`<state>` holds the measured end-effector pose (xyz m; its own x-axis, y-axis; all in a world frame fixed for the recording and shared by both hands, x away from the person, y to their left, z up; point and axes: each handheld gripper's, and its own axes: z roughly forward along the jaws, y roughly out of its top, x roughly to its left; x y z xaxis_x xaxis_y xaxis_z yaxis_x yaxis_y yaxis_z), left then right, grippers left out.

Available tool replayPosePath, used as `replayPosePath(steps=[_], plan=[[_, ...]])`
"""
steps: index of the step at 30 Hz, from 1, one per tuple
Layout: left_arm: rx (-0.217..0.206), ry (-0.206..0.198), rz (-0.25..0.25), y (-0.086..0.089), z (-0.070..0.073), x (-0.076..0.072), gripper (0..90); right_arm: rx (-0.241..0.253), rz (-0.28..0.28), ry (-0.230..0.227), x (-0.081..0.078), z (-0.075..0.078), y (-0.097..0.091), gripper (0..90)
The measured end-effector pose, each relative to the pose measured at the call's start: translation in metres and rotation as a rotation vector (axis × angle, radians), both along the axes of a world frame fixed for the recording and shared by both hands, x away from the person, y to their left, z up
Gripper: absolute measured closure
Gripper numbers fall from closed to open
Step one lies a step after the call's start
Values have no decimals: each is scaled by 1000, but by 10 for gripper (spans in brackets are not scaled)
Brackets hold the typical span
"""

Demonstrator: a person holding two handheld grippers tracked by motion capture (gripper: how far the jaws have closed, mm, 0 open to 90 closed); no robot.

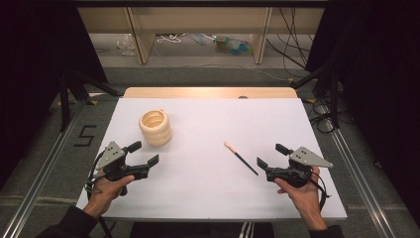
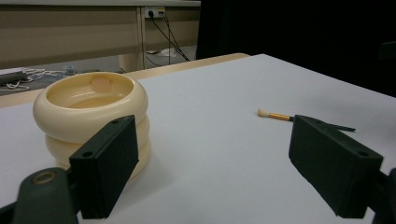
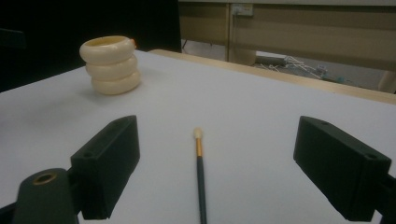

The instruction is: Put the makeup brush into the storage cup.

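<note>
On the white table (image 1: 208,198), both hands hold level grippers, jaws wide and empty, flanking the brush (image 1: 240,157).

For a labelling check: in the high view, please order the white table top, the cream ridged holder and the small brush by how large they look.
1. White table top, by far the largest.
2. Cream ridged holder.
3. Small brush: about as long as the holder is wide, but much thinner, so it covers the least area.

A white rectangular table (image 1: 208,188) with a pale wooden far edge. On it stand a cream ribbed ring-stacked pot (image 1: 155,127) and, well apart, lies a thin black-handled brush (image 1: 240,158).
</note>
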<state>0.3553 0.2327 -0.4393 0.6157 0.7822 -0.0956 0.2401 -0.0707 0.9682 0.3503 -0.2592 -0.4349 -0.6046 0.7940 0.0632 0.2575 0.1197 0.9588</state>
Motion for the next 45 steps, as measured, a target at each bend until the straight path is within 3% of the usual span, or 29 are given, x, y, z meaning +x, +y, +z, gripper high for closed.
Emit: replayPosePath(steps=[11, 14, 15, 16, 17, 19, 30, 32, 33, 35, 36, 43, 45], plan=[[0, 4, 1, 0, 0, 0, 154, -50, 18, 38, 4, 2, 2, 156], [0, 7, 3, 0, 0, 0, 155, -86, 20, 53, 7, 5, 4, 156], [3, 8, 2, -1, -1, 0, 155, -127, 18, 56, 10, 8, 6, 156], [5, 7, 1, -1, -1, 0, 155, -127, 18, 56, 10, 8, 6, 156], [4, 6, 0, -1, -1, 0, 155, -168, 24, 70, 12, 11, 8, 157], [4, 6, 0, -1, -1, 0, 155, -203, 34, 106, 14, 15, 12, 157], [4, 8, 0, -1, -1, 0, 155, -330, 67, 223, 37, 25, 23, 162], [4, 7, 0, -1, -1, 0, 155, -351, 77, 255, 42, 27, 26, 166], [4, 7, -1, -1, -1, 0, 155, -388, 86, 288, 47, 29, 29, 170], [5, 7, 0, -1, -1, 0, 155, -405, 88, 294, 50, 29, 30, 174], [4, 8, 0, -1, -1, 0, 155, -430, 101, 320, 54, 30, 32, 175], [4, 9, -2, -1, -1, 0, 155, -516, 120, 391, 72, 28, 44, 192], [3, 9, -2, -1, -1, 0, 155, -548, 133, 391, 78, 26, 48, 194]])
